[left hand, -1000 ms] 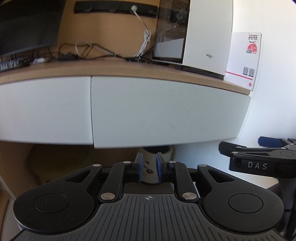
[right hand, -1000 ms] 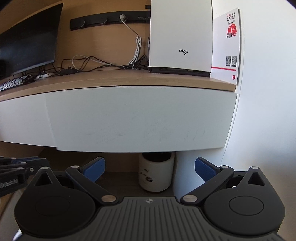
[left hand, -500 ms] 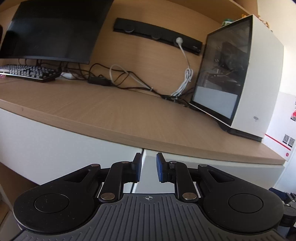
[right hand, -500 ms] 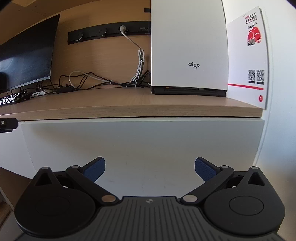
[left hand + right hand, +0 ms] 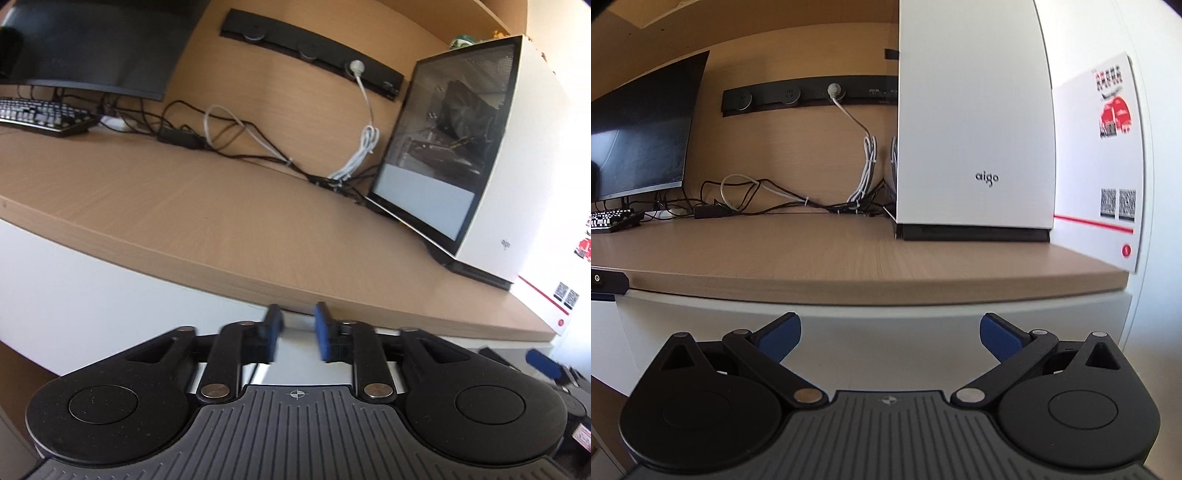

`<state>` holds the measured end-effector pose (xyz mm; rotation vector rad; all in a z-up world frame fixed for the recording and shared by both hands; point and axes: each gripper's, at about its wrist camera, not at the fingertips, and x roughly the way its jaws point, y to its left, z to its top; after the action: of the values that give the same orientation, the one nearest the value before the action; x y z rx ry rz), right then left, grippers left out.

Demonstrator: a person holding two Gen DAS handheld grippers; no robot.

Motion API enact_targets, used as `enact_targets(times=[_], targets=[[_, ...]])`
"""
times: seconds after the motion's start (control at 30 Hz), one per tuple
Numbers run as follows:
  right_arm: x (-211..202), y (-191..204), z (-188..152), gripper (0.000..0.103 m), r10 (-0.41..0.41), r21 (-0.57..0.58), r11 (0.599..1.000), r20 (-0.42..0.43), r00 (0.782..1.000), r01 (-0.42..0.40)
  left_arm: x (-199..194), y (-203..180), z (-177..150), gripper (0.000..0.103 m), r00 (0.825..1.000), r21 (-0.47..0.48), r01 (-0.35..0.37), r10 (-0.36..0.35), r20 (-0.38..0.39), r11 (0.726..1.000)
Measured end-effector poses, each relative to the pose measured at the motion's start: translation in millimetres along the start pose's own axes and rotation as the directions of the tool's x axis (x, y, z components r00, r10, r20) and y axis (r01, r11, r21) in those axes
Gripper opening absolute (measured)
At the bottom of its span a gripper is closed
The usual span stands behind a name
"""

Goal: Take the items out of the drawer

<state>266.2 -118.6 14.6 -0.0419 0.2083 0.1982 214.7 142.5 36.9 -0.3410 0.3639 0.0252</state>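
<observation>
Left gripper: blue pads close together with a narrow gap, nothing between them, tips right at the underside edge of the wooden desktop, just over the top of the white drawer front. Whether the tips touch the drawer front cannot be told.

Right gripper: fingers spread wide, empty, facing the right-hand white drawer front, tips near it; contact not discernible. Both drawer fronts sit flush under the desktop edge; contents not visible.

On the desktop: white PC case marked "aigo" at the right, tangle of cables behind, keyboard and dark monitor at the left. Black socket strip on the back panel. A white card with QR codes is on the right wall.
</observation>
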Motion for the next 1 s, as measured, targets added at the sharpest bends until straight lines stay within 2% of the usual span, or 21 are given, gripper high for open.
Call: enact_targets(times=[0.03, 0.13, 0.3, 0.43, 0.53, 0.57, 0.7, 0.8, 1.0], targets=[[1.2, 0.8, 1.7, 0.103, 0.002, -0.006, 1.0, 0.005, 1.0, -0.002, 2.4, -1.5, -0.1, 0.041, 1.0, 0.013, 0.01, -0.01, -0.013, 1.0], [1.6, 2.9, 5.1, 0.103, 0.019, -0.023, 1.0, 0.023, 1.0, -0.019, 6.6, -1.1, -0.3, 0.05, 0.999, 0.01, 0.036, -0.035, -0.04, 0.999], [-0.1, 6.0, 2.2, 0.103, 0.036, -0.041, 0.999, 0.02, 0.999, -0.035, 8.9, -2.1, 3.4, 0.051, 0.997, -0.014, 0.033, -0.033, -0.066, 0.999], [1.3, 6.9, 11.8, 0.103, 0.034, 0.03, 0.999, 0.035, 0.999, -0.035, 9.6, -1.9, 3.4, 0.051, 0.997, -0.034, 0.03, -0.032, -0.074, 0.999], [12.5, 12.9, 19.5, 0.103, -0.003, 0.065, 0.998, -0.024, 1.0, 0.004, 9.8, -1.3, 3.1, 0.051, 0.996, -0.035, 0.034, -0.037, -0.076, 0.999], [13.5, 14.3, 19.5, 0.103, 0.013, 0.071, 0.997, -0.037, 0.999, -0.01, 10.0, -1.3, 3.1, 0.051, 0.996, -0.032, 0.036, -0.038, -0.077, 0.999], [14.5, 25.5, 20.1, 0.103, -0.019, 0.011, 1.0, -0.067, 0.998, 0.019, 9.9, -0.4, 4.5, 0.051, 0.995, -0.022, 0.048, -0.05, -0.09, 0.999], [19.9, 21.3, 27.6, 0.103, 0.006, 0.034, 0.999, -0.129, 0.992, -0.002, 8.6, 1.2, 5.6, 0.051, 0.993, -0.016, 0.06, -0.061, -0.102, 0.998], [19.8, 19.5, 28.3, 0.103, 0.02, 0.035, 0.999, -0.157, 0.987, -0.015, 4.4, 0.4, 5.9, 0.051, 0.99, 0.008, 0.079, -0.078, -0.115, 0.997]])
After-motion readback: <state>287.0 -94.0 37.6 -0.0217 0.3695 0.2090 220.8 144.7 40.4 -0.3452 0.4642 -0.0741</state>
